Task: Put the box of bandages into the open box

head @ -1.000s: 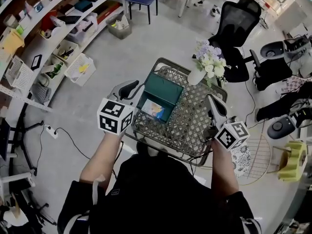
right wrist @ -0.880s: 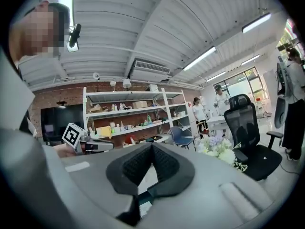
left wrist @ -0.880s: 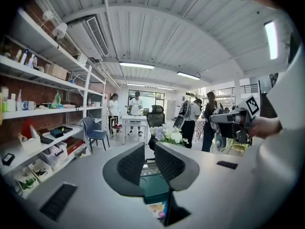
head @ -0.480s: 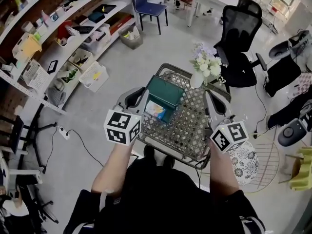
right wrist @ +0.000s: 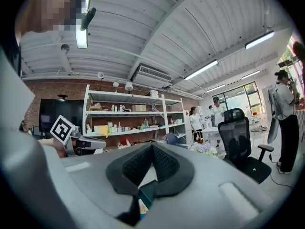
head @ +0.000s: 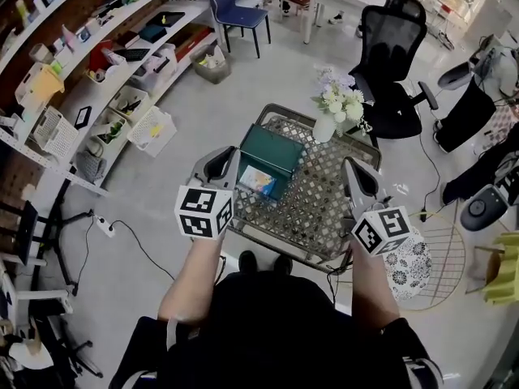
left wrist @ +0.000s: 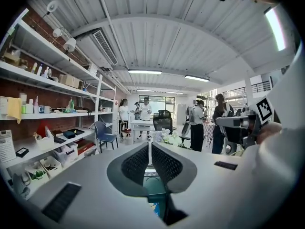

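The wire-mesh desk carries the open box. The box of bandages lies inside it, so the placing step appears complete. The next move likely calls for clearance only, not a grasp. The left gripper and right gripper hover at the desk's sides, forearms extended, with both pairs of jaws together on nothing.
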A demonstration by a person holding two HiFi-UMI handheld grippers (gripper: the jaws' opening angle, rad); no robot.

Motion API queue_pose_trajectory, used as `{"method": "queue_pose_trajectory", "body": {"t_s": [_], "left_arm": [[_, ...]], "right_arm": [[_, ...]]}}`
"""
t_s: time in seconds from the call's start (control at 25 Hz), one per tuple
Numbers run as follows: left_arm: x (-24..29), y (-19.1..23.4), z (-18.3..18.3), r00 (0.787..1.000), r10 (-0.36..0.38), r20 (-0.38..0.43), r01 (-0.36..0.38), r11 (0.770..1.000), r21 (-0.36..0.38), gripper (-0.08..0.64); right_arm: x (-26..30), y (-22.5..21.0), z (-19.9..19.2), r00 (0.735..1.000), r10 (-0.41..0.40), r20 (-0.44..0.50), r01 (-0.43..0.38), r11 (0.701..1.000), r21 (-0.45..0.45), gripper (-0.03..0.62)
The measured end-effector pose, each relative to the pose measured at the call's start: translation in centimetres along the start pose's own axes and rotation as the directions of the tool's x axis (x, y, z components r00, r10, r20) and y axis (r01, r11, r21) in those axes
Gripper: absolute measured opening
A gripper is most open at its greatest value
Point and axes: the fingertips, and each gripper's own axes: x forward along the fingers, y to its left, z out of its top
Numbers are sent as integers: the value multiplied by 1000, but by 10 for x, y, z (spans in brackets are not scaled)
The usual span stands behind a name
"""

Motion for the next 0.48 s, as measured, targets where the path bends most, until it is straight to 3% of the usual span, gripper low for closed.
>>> {"method": "queue_pose_trajectory", "body": {"t_s": [0.48], "left_arm": [[-9, 29, -9, 1000, -9, -4, 9, 1000, -15, 25]], "right_arm": [[23, 41, -4, 999, 21, -28, -23, 997, -75, 8]]}}
